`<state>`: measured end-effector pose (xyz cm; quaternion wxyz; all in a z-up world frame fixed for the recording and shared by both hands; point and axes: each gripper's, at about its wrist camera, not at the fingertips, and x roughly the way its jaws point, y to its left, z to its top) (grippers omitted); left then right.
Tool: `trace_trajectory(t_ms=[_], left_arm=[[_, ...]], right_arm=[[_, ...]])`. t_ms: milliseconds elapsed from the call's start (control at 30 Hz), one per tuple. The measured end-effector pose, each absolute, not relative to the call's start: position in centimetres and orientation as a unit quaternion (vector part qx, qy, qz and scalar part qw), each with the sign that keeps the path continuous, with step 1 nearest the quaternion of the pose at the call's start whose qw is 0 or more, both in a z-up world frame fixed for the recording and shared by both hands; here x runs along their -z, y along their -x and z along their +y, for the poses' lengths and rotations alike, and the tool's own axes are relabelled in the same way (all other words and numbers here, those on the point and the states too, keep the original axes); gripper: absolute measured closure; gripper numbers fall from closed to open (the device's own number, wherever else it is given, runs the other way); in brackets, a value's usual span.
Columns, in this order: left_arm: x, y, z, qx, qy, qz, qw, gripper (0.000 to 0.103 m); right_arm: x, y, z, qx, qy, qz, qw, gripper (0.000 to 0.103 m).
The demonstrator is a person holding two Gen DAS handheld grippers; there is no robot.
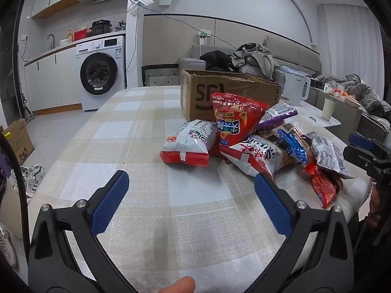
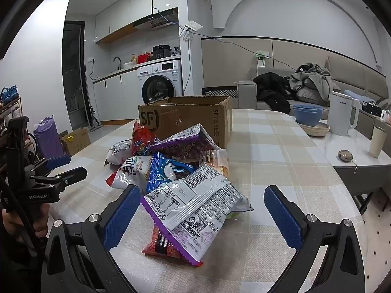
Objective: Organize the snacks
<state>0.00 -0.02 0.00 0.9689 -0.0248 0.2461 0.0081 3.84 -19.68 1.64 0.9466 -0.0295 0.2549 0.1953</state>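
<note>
Both claws hang spread wide over the checked surface (image 1: 136, 127), pinching nothing: the left claw (image 1: 190, 188) faces bare cloth with the snack pile (image 1: 249, 144) ahead and to its right, while the right claw (image 2: 202, 202) sits low at the near edge of the same heap, a silver-and-purple bag (image 2: 195, 205) lying between its pads but, as far as I can tell, untouched. The likeliest trouble is that the bags overlap; closing on the top one could drag the red packet (image 2: 166, 244) tucked under it, or send a slick, puffy bag squirting out sideways. A hard squeeze might also crush the contents or pop a seal. The two claws are near each other, so they could knock together over the heap. The snacks lie in a loose jumble just in front of an open cardboard box (image 2: 185, 119), a tall red bag (image 1: 237, 117) leaning against its side, white-and-red bags (image 1: 188, 144) sprawled lower, a blue one (image 2: 163, 171) wedged in the middle. All look glossy, crinkled and air-filled, light and slippery to handle; none appears to be in the box yet.
</note>
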Motion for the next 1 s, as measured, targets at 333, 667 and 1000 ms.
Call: trace_trajectory(t_ms=[333,667,1000], left_arm=[[-0.01,0.03,-0.01,-0.008,0.026,0.243,0.970,0.001],[-0.02,0.03,-0.04,-0.009,0.022,0.241,0.970,0.001],[-0.02,0.03,-0.06,-0.010,0.021,0.241,0.970,0.001]], right_arm=[[-1.73,-3.78,-19.71,-0.195,0.029,0.253,0.947,0.000],[-1.56,-3.69,-19.49,-0.195,0.031,0.256,0.946,0.000],[-1.60,-3.68,-19.32,-0.195,0.032,0.257,0.946,0.000]])
